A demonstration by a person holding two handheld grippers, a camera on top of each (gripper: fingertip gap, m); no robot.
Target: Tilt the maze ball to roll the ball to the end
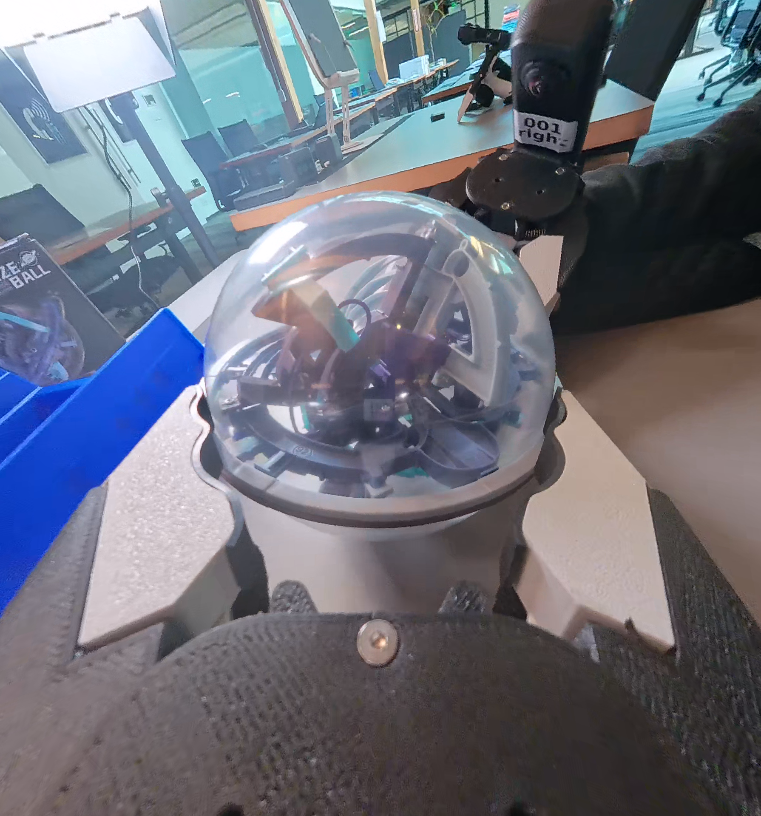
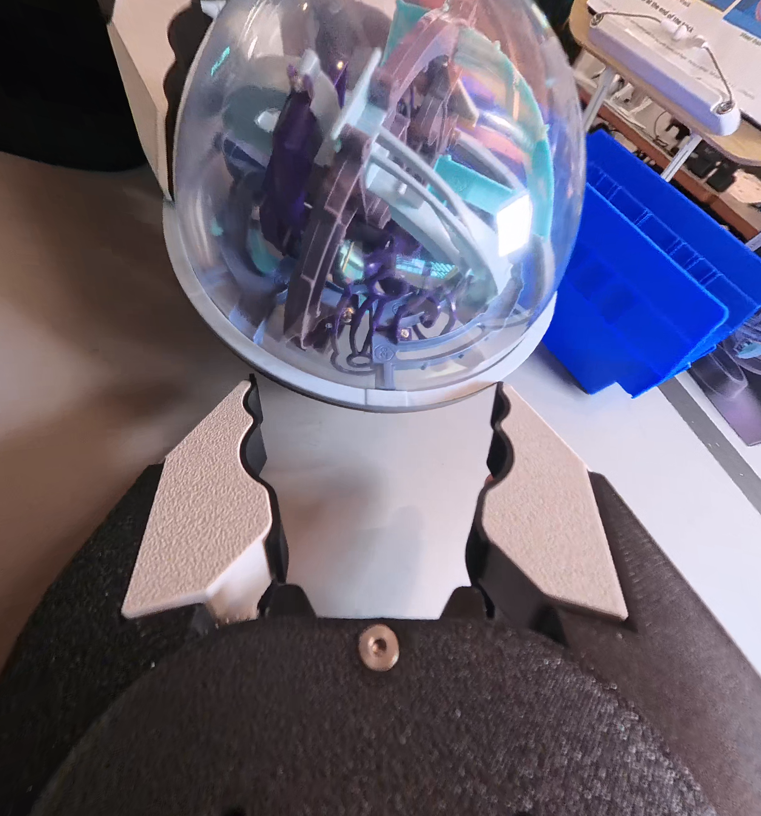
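Left wrist view: maze ball (image 1: 378, 353), a clear sphere with a grey band and coloured tracks inside, seated between the two fingers of the left gripper (image 1: 378, 424). Wavy dark pads (image 1: 204, 424) pressed against its flanks on both sides; fingers spread wide and clenched on the sphere. Blue bin (image 1: 74, 432) just outside the left finger, with a printed box (image 1: 25, 309) behind it. Right gripper (image 1: 524, 194) beyond the sphere past the fingertips, carried by a black-gloved hand (image 1: 679, 229); its fingers hidden there behind the sphere.

Right wrist view: maze ball (image 2: 370, 198) just ahead of the fingertips of the right gripper (image 2: 376, 397), its grey band overhanging the gap between them. Fingers parted, pads (image 2: 255, 437) bare; contact between the tips and the sphere cannot be told. Blue bin (image 2: 661, 282) outside the right finger, white tabletop (image 2: 370, 508) between the fingers.
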